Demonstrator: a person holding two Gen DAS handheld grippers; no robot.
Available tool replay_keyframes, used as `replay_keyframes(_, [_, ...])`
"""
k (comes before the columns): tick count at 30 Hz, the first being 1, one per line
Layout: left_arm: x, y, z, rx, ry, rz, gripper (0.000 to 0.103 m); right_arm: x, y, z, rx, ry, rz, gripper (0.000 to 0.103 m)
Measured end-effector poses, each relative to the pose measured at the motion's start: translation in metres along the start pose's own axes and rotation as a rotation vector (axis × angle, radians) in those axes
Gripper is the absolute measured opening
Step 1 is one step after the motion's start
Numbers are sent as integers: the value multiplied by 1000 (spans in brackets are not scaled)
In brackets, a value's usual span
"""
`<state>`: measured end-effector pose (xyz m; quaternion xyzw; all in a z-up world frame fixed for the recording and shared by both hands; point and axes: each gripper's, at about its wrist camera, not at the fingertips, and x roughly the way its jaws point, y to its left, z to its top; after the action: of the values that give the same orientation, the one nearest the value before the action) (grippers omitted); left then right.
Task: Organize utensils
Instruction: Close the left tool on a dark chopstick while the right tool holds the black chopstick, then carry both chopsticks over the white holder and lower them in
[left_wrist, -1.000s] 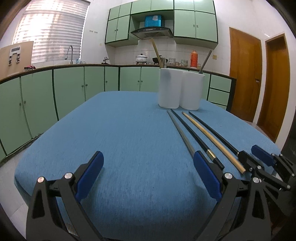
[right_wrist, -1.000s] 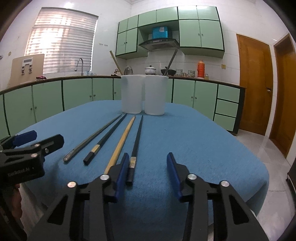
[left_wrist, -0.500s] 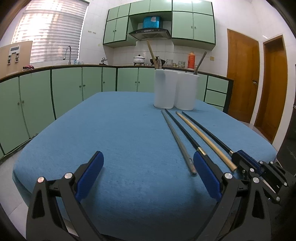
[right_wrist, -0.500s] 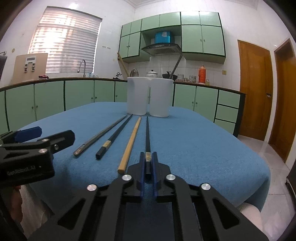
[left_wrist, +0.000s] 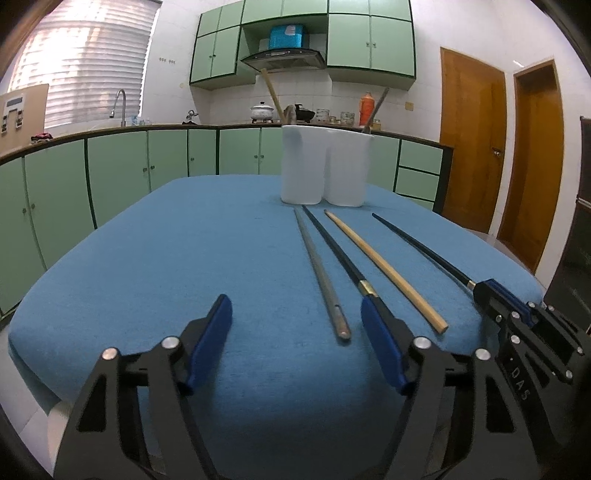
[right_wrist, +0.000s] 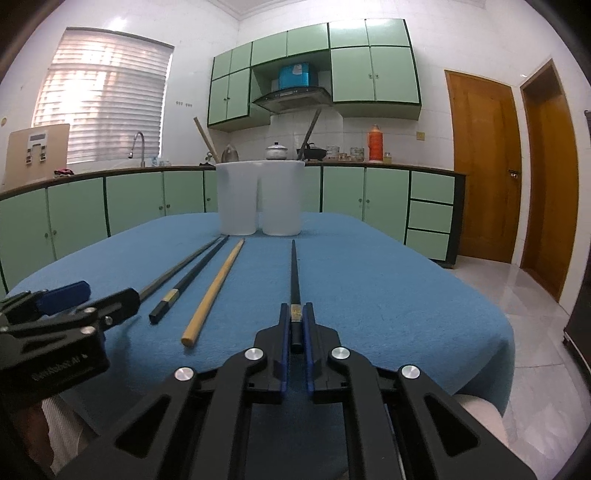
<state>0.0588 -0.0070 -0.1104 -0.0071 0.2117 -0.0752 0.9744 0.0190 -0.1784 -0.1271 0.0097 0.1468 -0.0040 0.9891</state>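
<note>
My right gripper (right_wrist: 294, 312) is shut on the near end of a black chopstick (right_wrist: 294, 273) and holds it a little off the blue table; it also shows in the left wrist view (left_wrist: 421, 245). My left gripper (left_wrist: 295, 328) is open and empty near the table's front edge. A grey metal chopstick (left_wrist: 319, 273), a black chopstick with a gold band (left_wrist: 340, 251) and a wooden chopstick (left_wrist: 384, 269) lie side by side. Two white holders (left_wrist: 325, 164) stand at the far end, each with a utensil in it.
The blue table (left_wrist: 203, 258) ends close in front of both grippers. Green kitchen cabinets (left_wrist: 110, 173) run behind and to the left. Wooden doors (right_wrist: 480, 166) stand at the right. My left gripper also shows at the left of the right wrist view (right_wrist: 74, 299).
My right gripper closed on the rightmost black chopstick and has swung it to the right, away from the other three. My left gripper has narrowed a little and stays open.
</note>
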Motion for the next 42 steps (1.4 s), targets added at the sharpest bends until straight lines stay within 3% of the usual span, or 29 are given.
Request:
replay_keyframes(6, [4,-7,-4,12,-10,15,46,1,0,-2,-3,2,1,7])
replay_keyframes(9, [4,-12,-4,26,-7,1,30,1,0,-2,0,4,0,7])
replay_keyframes(11, [3,-16,-5,30,-6,-6,15,1,0,-2,0,4,-1,7])
replay_keyframes(13, [4,-18,-5,34,-1,-16,9,1,-1,-2,0,4,-1,7])
replay_keyframes(23, [-1,-15,2,8,-5,-1,7,1,-6,3,4,-5,-7,7])
replay_keyframes(28, [-14,-15,16,13,-62,4,6,-4,-12,12,5,-30,-10,7])
replay_keyframes(42, [-39,-11,96,23,-210,-9,6,-15,-30,101,17,-144,90,7])
